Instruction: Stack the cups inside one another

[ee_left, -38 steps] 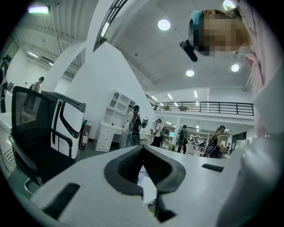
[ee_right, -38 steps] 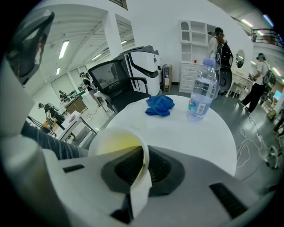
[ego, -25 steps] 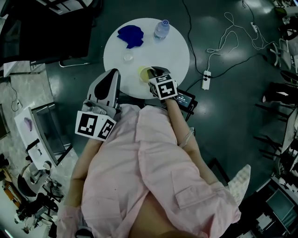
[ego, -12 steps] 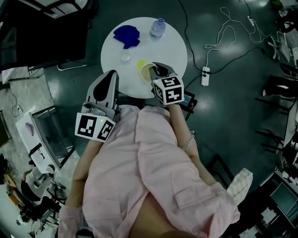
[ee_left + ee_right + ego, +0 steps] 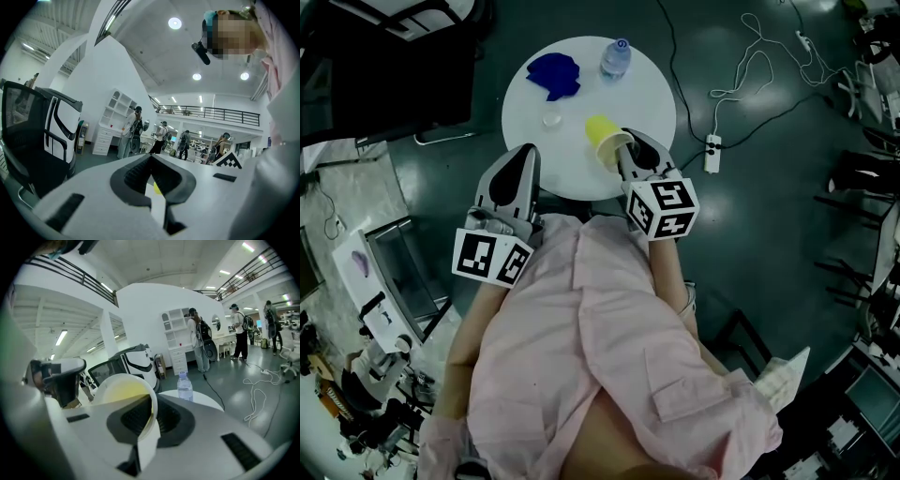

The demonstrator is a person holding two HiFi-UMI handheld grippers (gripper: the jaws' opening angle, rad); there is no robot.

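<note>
My right gripper [image 5: 620, 147] is shut on the rim of a yellow cup [image 5: 602, 132] and holds it tilted above the near edge of the round white table [image 5: 647, 94]. In the right gripper view the rim of the yellow cup [image 5: 123, 391] is pinched between the jaws of the right gripper [image 5: 150, 414], with its pale inside facing the camera. A small clear cup [image 5: 551, 119] stands on the table to the left of the yellow one. My left gripper [image 5: 524, 152] hovers at the table's near left edge, with nothing in its shut jaws [image 5: 151, 160].
A blue cloth [image 5: 553, 73] and a water bottle [image 5: 616, 56] lie at the far side of the table; the bottle [image 5: 184, 386] shows ahead of the right gripper. Cables and a power strip [image 5: 713, 152] lie on the floor to the right. A black chair [image 5: 33, 136] stands left.
The right gripper has risen from the table with the yellow cup and tipped it, so the cup's outer side now shows. The left gripper has stayed in place.
</note>
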